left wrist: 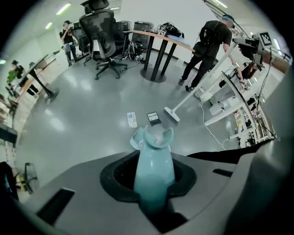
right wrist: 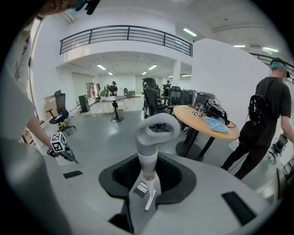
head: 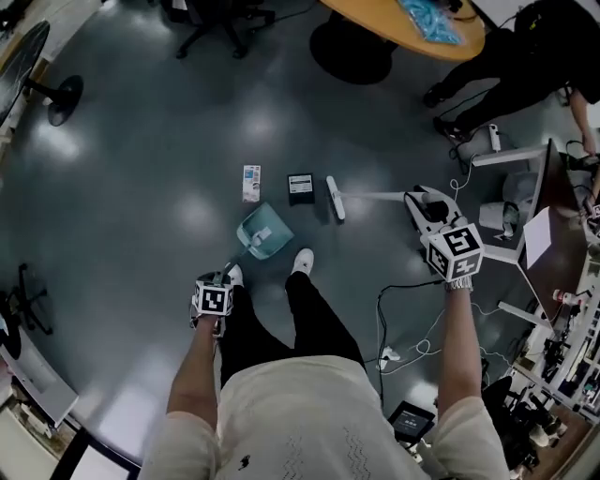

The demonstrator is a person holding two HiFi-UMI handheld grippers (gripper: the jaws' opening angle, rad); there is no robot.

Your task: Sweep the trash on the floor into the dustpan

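Note:
In the head view a teal dustpan (head: 264, 232) rests on the grey floor ahead of the person's shoes. Its long handle (left wrist: 154, 172) runs back into my left gripper (head: 217, 292), which is shut on it. Beyond the pan lie a white carton (head: 251, 183) and a small black box (head: 300, 187). A white broom head (head: 335, 198) sits on the floor just right of the black box. The broom's pale shaft leads to my right gripper (head: 429, 214), shut on the broom's grey looped handle (right wrist: 154, 133).
A round wooden table (head: 412, 28) stands at the far right, with a person in black (head: 511, 61) beside it. White desk frames and cables (head: 412, 347) crowd the right side. An office chair (head: 220, 23) and a floor-fan base (head: 52, 94) stand farther off.

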